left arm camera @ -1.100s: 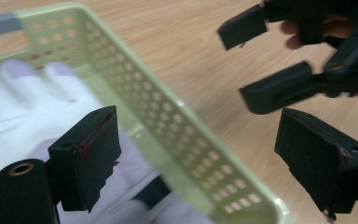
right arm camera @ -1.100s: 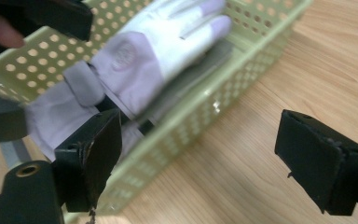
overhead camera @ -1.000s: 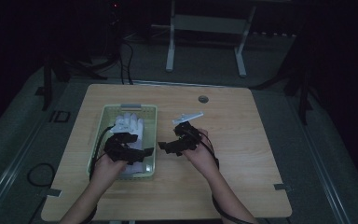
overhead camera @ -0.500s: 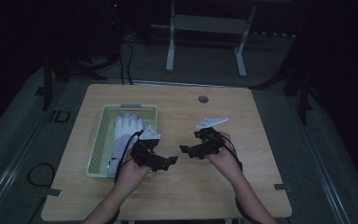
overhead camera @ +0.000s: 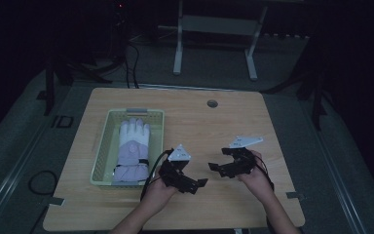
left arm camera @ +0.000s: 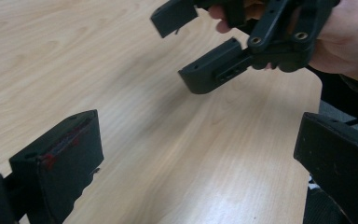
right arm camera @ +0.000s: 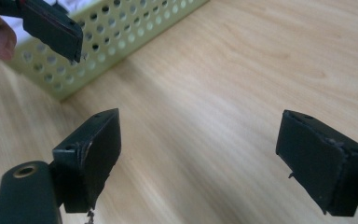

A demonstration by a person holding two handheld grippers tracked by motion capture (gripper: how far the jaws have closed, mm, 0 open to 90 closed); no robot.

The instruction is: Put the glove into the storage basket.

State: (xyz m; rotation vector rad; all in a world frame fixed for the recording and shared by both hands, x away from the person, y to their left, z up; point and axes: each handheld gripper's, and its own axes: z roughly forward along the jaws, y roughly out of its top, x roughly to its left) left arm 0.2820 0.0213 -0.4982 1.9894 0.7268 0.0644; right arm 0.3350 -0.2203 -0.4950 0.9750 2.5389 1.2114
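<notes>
Glove-in-basket job appears finished or paused: a pale lilac-and-white padded winter glove (overhead camera: 131, 148) is seen lying inside the light-green perforated plastic basket (overhead camera: 103, 146) on the left half of the light wooden tabletop (overhead camera: 214, 126), and nothing is gripped. The left gripper (overhead camera: 191, 183) is held over bare wood just right of the basket's near corner, jaws spread wide and empty, as confirmed in the left gripper view (left arm camera: 191, 177), where only tabletop is seen between them. The right gripper (overhead camera: 220, 165) is held near it, apart from it, pointing back toward it; its jaws are likewise wide apart with nothing between them in the right gripper view (right arm camera: 200, 163), and the basket wall (right arm camera: 116, 32) is seen beyond. Step in hand is judged to be a retreat or hold after placement, both tools being clear of the basket. If more is wanted, a reach back left over the basket rim is called for, with the jaws kept open until the fabric is straddled; soft padding is likely to bunch, so a grip at the cuff is advised. The glove's long axis is laid along the basket's length, running away from the person: fingers are pointed to the far end, the cuff is at the near end, flat, back or palm side up (cannot be told).
</notes>
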